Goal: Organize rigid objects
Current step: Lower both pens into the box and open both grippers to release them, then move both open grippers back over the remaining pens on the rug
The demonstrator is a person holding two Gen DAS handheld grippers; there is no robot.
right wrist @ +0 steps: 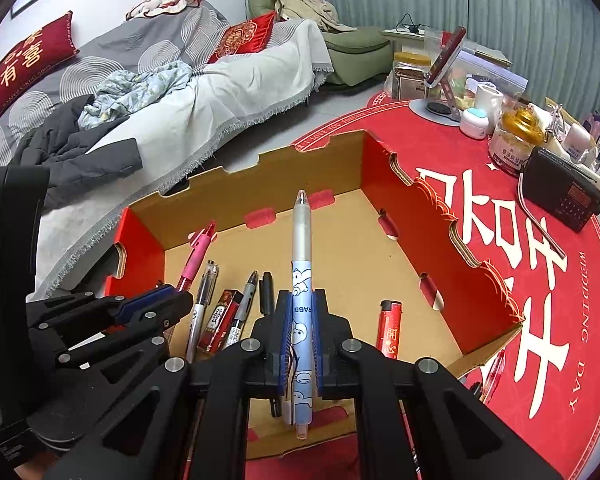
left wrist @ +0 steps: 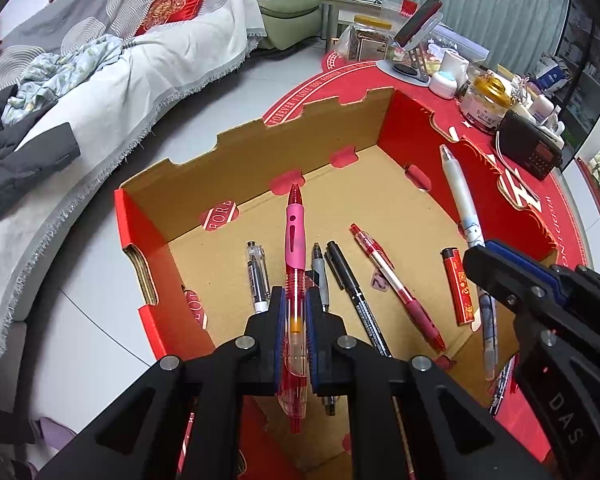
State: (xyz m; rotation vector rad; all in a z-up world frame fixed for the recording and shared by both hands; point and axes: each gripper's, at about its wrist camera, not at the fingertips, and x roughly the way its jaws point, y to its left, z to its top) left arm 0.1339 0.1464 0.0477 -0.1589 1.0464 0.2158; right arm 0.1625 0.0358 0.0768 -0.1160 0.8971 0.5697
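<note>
Left gripper is clamped on a pink-and-red pen, tip pointing away, held over the open cardboard box. Right gripper is pinching a blue-and-white cartoon pen, also tip forward, above the same box.

On the box floor under the left gripper: a clear pen, a grey pen, a black marker, a red pen and a red lighter, all lying roughly parallel, close but mostly apart. A small pinkish tag seems to sit under the red pen; view too small to be sure.

The box has red outer walls and sits on a round counter with a red cloth printed with white characters. At the far edge of the counter: a black radio, a gold-lidded jar, a phone on a stand. A sofa with grey covers, clothes and red cushions stands behind the counter.
</note>
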